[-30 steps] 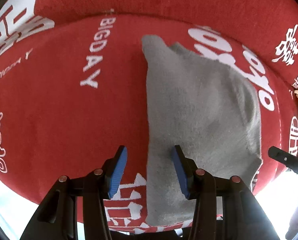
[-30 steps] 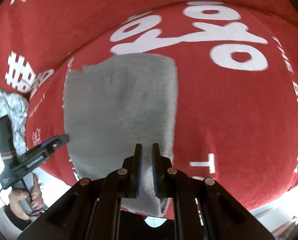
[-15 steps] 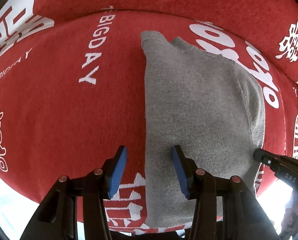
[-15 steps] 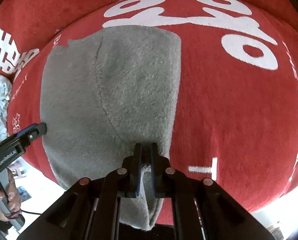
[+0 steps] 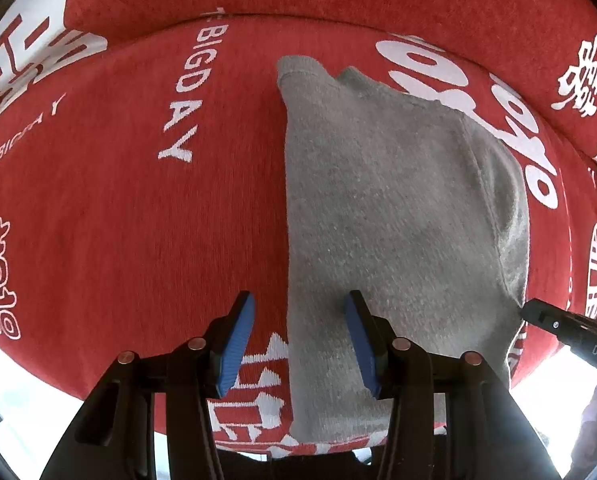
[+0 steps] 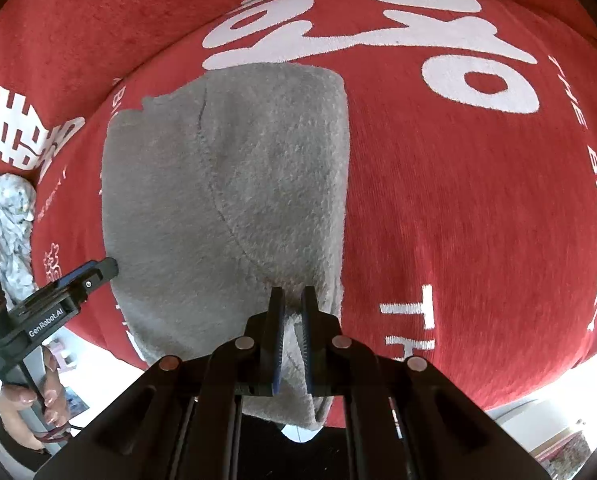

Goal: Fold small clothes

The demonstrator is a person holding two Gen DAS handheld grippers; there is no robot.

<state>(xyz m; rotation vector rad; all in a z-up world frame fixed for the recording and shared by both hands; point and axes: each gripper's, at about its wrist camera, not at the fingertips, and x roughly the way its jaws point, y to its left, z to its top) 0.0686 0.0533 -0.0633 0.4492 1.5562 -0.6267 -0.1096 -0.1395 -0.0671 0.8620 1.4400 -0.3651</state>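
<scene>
Since a second ago, the right gripper [image 6: 292,300] has advanced onto the grey garment's [image 5: 398,220] near right edge and pinches it. On the red blanket [image 5: 118,220], the left gripper [image 5: 298,320], fingers wide apart, straddles the garment's left edge, gripping nothing.

We saw the folded garment [image 5: 398,220] lying on the printed cover [image 5: 118,220]. Our left gripper [image 5: 300,340] straddled its near left edge; our right gripper [image 6: 292,332] sat at its near right corner.
</scene>
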